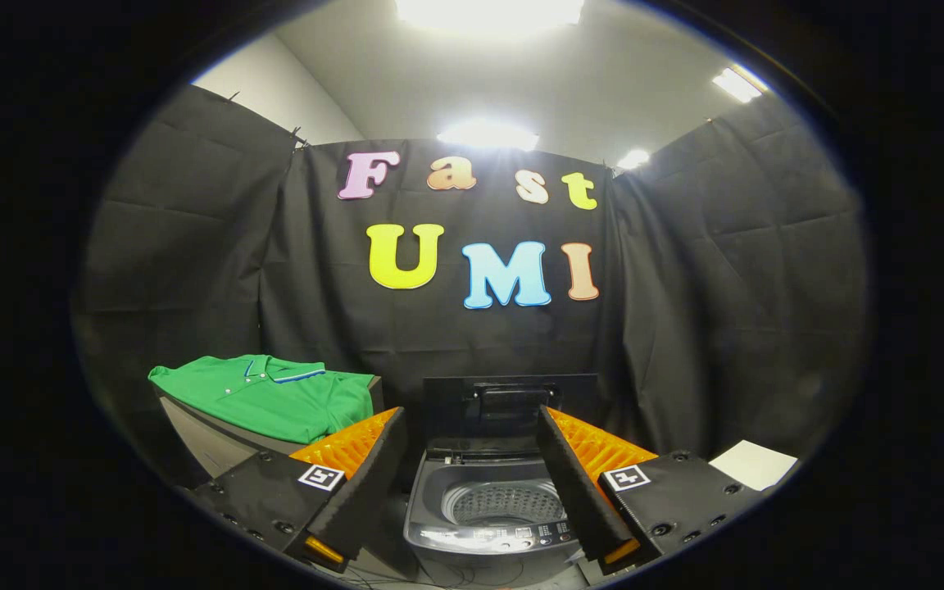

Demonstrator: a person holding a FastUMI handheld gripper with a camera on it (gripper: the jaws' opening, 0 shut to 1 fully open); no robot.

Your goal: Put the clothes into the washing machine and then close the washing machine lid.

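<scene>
Since the tongs (472, 483) hang spread and empty over the open washer (492, 512), I'd swing to the shirt (271, 393) on the bench's (210, 442) near edge and pinch a thick fold.

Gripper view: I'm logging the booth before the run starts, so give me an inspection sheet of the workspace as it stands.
Surface: a grey stand beside the machine carries the shirt; a white sheet lies beyond the other finger.
Job's things: folded green polo shirt lies on the stand, not yet loaded; grey top-loading washing machine sits ahead between the fingers, its dark lid raised upright, its perforated drum open to view.
Clutter: nothing seen.
Grippers: gripper open, fingers spread wide to either side of the machine's opening, touching nothing.
Cables: thin dark wires on the floor by the machine's base.
Surroundings: black cloth wall, bright ceiling lights.
</scene>
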